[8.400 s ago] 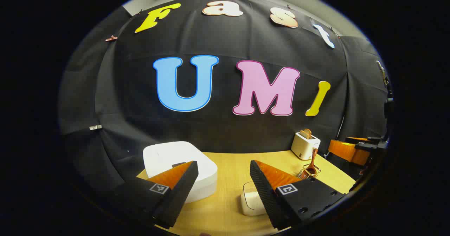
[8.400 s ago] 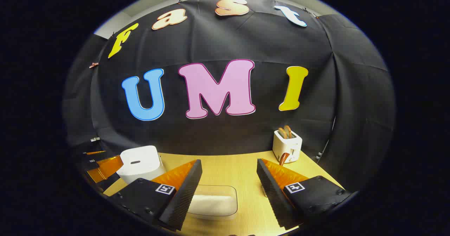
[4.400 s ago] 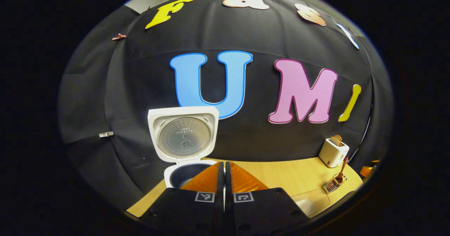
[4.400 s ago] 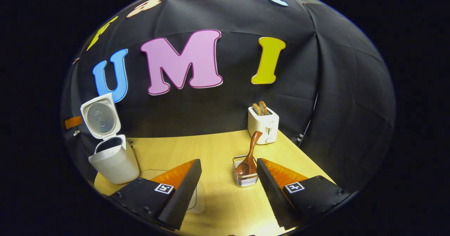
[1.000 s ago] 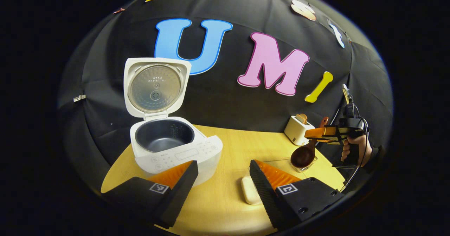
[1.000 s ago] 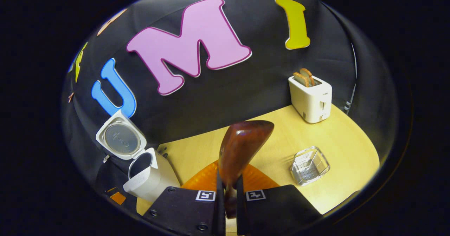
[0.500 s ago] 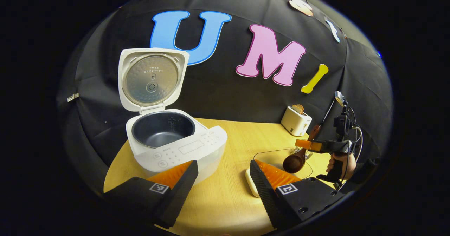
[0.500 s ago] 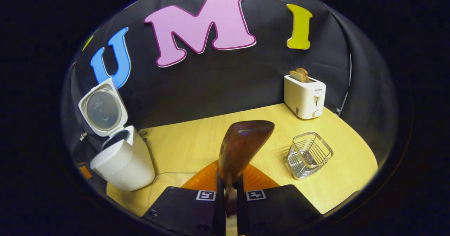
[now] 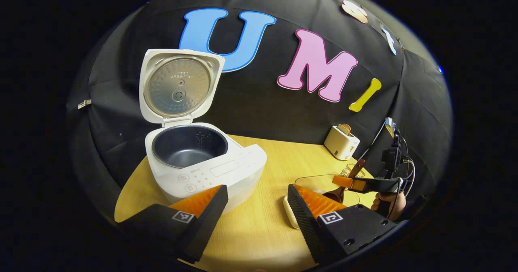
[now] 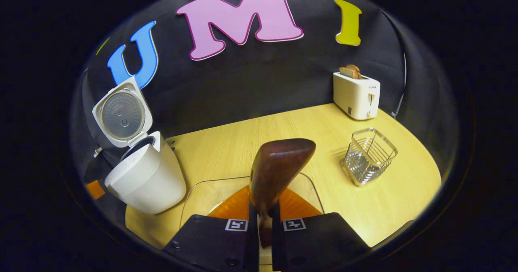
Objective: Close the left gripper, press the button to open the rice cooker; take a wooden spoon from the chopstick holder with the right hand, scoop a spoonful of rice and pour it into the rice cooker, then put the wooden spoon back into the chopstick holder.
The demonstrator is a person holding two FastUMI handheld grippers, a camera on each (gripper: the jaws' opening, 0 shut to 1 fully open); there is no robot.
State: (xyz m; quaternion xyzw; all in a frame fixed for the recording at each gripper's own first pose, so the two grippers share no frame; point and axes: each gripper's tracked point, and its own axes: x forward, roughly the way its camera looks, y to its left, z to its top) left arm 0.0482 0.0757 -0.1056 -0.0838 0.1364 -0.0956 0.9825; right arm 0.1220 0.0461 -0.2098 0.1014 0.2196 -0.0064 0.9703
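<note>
The white rice cooker (image 9: 210, 171) stands open at the table's left, lid (image 9: 180, 86) upright, dark inner pot bare. My left gripper (image 9: 257, 207) is open in front of it, holding nothing. My right gripper (image 10: 265, 223) is shut on the handle of the brown wooden spoon (image 10: 279, 168), whose bowl points forward over a clear rice container (image 10: 206, 193). In the left gripper view, a hand holds the right gripper (image 9: 344, 181) low at the right, with the spoon (image 9: 338, 194) dipping into the container (image 9: 319, 179). The wire chopstick holder (image 10: 370, 154) has nothing in it.
A white toaster (image 10: 356, 94) with bread slices stands at the back right of the wooden table (image 10: 243, 142). The rice cooker (image 10: 141, 179) is at the left in the right gripper view. Black cloth walls close the back and sides.
My right gripper has come down and forward with the spoon, over the clear container. The left gripper stays open and has hardly shifted.
</note>
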